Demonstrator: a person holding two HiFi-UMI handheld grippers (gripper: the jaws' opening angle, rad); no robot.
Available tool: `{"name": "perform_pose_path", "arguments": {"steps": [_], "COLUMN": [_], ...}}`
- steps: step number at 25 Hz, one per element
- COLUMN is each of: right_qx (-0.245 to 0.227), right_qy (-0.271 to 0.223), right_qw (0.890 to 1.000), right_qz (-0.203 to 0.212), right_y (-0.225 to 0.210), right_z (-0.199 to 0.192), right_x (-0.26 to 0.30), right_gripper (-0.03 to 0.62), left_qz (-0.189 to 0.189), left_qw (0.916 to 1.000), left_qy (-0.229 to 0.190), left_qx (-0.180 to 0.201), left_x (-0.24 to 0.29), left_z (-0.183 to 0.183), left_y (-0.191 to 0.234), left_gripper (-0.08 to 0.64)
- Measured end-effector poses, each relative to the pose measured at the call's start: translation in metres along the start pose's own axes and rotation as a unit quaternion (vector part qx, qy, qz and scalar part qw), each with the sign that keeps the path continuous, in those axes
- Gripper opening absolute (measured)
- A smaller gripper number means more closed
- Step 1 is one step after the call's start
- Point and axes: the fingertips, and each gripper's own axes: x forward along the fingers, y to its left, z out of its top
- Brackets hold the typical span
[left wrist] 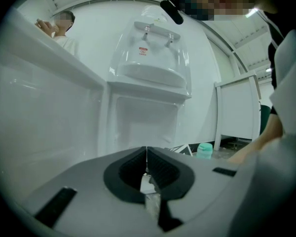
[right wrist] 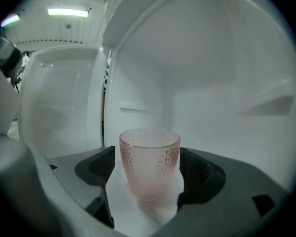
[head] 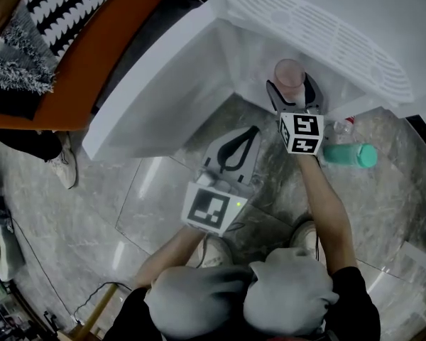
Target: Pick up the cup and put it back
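A pink translucent cup (head: 290,73) with a dotted pattern stands upright on a white shelf (right wrist: 138,214) inside the open fridge. My right gripper (head: 291,85) reaches in level and is open, one jaw on each side of the cup (right wrist: 149,152). A narrow gap shows between the cup and the left pad (right wrist: 99,166), and the right pad sits close by the cup's wall. My left gripper (head: 253,129) hangs lower and to the left over the floor, shut with nothing in it. In the left gripper view it (left wrist: 147,154) faces the fridge door's inner side.
A teal bottle (head: 351,155) lies on the marble floor right of my right wrist, a small red-capped bottle (head: 344,126) beside it. The slotted white fridge top (head: 326,27) overhangs the cup. The open door (head: 149,98) stands at left, an orange table (head: 99,55) beyond it.
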Motion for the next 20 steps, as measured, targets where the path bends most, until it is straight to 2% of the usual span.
{"name": "perform_pose_path", "arguments": {"steps": [6, 9, 15, 20], "right_qx": [0.014, 0.020, 0.027, 0.031], "right_qy": [-0.001, -0.005, -0.044, -0.052], "right_qw": [1.000, 1.000, 0.999, 0.995], "right_qz": [-0.019, -0.016, 0.017, 0.075], "right_y": [-0.003, -0.002, 0.014, 0.046], "right_z": [0.000, 0.002, 0.028, 0.047], "right_x": [0.011, 0.008, -0.020, -0.060], "right_gripper": [0.396, 0.382, 0.380, 0.380], "left_qz": [0.001, 0.002, 0.010, 0.044], "left_qw": [1.0000, 0.9999, 0.9999, 0.9986], "left_qy": [-0.002, -0.004, -0.010, -0.021], "left_qx": [-0.008, -0.009, -0.008, -0.019], "left_x": [-0.003, -0.004, -0.006, -0.012], "left_z": [-0.001, 0.000, 0.005, 0.010], "left_y": [0.002, 0.003, 0.004, 0.017], "left_gripper": [0.014, 0.014, 0.014, 0.014]}}
